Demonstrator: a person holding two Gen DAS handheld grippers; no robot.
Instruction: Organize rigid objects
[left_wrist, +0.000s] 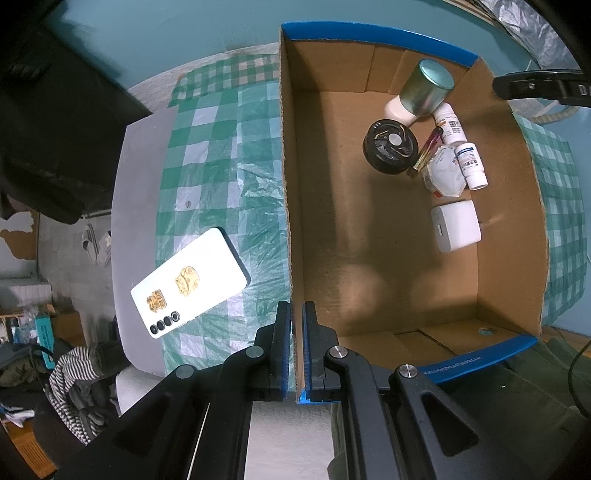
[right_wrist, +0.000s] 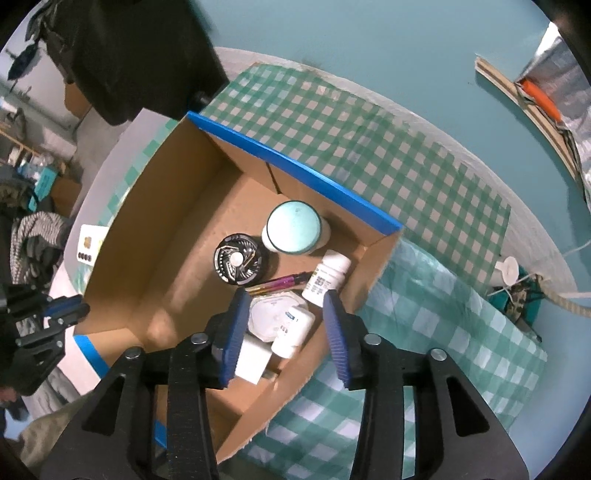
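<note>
A cardboard box (left_wrist: 509, 236) with blue rims stands on the checked cloth. It holds a teal-capped jar (left_wrist: 424, 90), a black round lid (left_wrist: 391, 146), a pink pen (left_wrist: 426, 151), two white pill bottles (left_wrist: 471, 164), a mask packet (left_wrist: 445, 175) and a white charger (left_wrist: 456, 225). My left gripper (left_wrist: 297, 317) is shut on the box's left wall (left_wrist: 291, 206). A white phone (left_wrist: 190, 282) lies face down left of the box. My right gripper (right_wrist: 286, 325) is open and empty above the box's right part, over a pill bottle (right_wrist: 291, 330) and the mask packet (right_wrist: 271, 314).
The grey table edge (left_wrist: 125, 236) lies left of the phone. A dark bag (left_wrist: 55, 122) hangs at the upper left. Clutter and clothes sit on the floor at the left. A white cable and cord (right_wrist: 517, 277) lie right of the box in the right wrist view.
</note>
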